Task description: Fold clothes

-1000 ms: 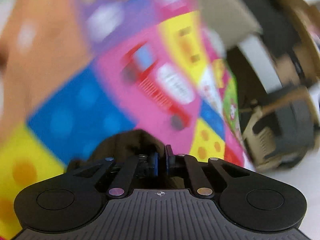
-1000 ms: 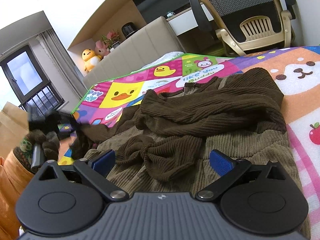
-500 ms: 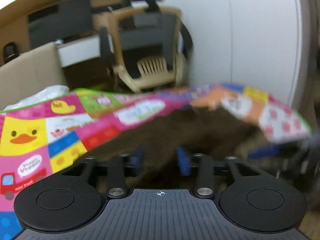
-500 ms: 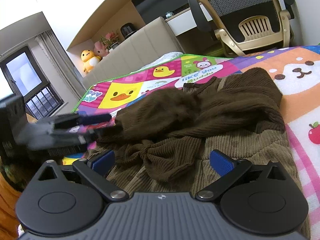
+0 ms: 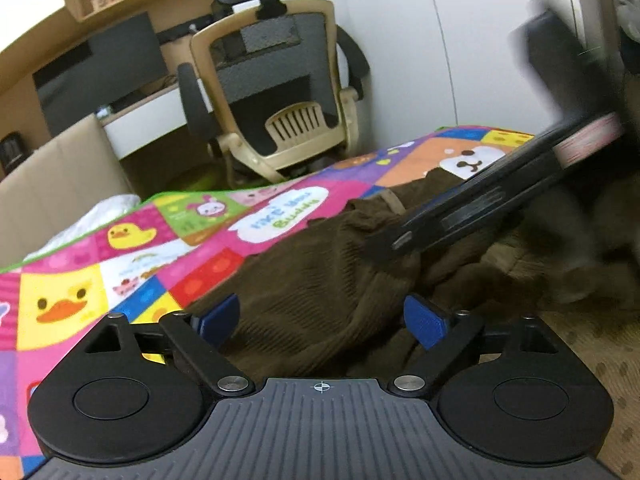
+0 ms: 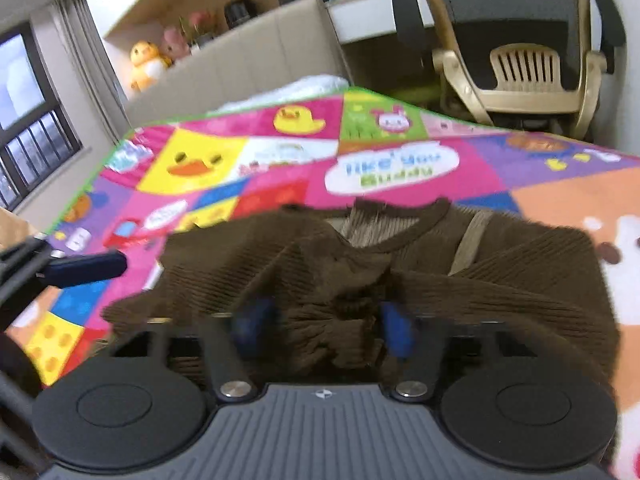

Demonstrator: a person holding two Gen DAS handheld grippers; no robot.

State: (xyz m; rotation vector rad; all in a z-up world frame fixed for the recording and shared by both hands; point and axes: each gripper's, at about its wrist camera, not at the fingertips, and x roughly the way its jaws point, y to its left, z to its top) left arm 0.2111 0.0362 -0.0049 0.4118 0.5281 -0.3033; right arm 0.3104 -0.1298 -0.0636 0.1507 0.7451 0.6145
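A dark brown ribbed sweater (image 5: 312, 280) lies crumpled on a colourful play mat (image 5: 80, 280), over a beige corduroy garment (image 5: 580, 344). My left gripper (image 5: 322, 320) hovers low at the sweater's left side. Its jaws are opening wide, and cloth lies under the gap, untouched by the pads. In the right wrist view my right gripper (image 6: 324, 324) sits over the middle of the sweater (image 6: 500, 264). Its jaws are closing and the blue pads pinch a bunched fold. That right gripper (image 5: 396, 244) reaches in, blurred, from the upper right of the left wrist view.
The mat (image 6: 280, 184) covers a bed with a beige headboard (image 6: 256, 52). An office chair (image 5: 280, 92) and a desk stand behind the far edge. Plush toys (image 6: 146, 64) sit on a shelf by a window at the left. One left finger (image 6: 84, 268) pokes in over the mat's left part.
My left gripper swung round from above the mat to the sweater, rolled level and went from shut to wide open. My right gripper moved forward over the sweater and narrowed onto a fold.
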